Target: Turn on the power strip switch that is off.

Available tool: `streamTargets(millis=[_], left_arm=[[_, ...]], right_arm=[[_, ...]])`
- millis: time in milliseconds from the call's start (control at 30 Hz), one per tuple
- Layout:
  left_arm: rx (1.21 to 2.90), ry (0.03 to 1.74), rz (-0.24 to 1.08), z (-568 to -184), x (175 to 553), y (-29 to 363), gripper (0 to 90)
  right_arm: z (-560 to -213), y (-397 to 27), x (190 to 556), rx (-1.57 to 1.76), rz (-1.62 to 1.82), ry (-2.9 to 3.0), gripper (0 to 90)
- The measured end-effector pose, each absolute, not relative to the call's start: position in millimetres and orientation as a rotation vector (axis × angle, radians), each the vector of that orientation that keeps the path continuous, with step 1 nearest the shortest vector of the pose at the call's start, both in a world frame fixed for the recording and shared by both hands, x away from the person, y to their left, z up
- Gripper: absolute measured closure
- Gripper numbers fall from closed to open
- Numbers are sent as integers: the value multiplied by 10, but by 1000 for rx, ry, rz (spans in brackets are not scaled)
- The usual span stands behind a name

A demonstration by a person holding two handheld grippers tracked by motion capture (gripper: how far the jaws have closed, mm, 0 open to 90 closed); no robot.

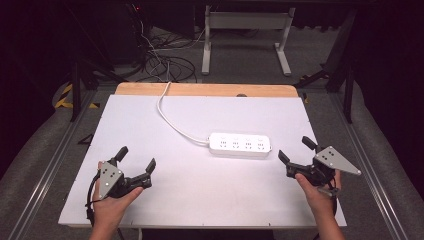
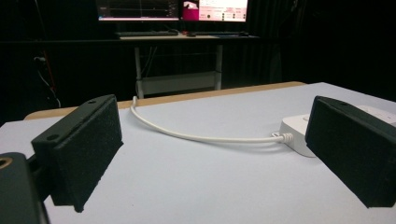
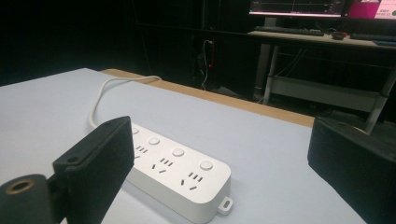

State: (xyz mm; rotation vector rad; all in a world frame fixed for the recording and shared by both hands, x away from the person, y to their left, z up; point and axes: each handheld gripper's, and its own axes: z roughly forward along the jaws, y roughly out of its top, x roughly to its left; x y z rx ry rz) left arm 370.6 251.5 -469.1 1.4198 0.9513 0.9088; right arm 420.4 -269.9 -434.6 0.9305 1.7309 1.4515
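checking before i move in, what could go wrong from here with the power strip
The power strip lies flat and loose on the white board, so a one-sided push from the open right tool could slide it. Its cable runs off the far edge and might drag or snag if it is lifted. The open left tool is farther away.

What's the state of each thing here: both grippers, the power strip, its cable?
left gripper: open, holds nothing, near the table's left front.
right gripper: open, holds nothing, just right of the strip, not touching it.
power strip: flat on the white table, sockets up, nothing plugged in.
cable: slack, curving from the strip's left end over the table's far edge.
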Motion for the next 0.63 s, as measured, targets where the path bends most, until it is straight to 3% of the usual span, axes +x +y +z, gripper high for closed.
streamTargets(millis=[633], left_arm=[[1422,951,909,-4694,3709,2513,47]], right_arm=[[-4352,-2689,4217,931,1448,1740,89]])
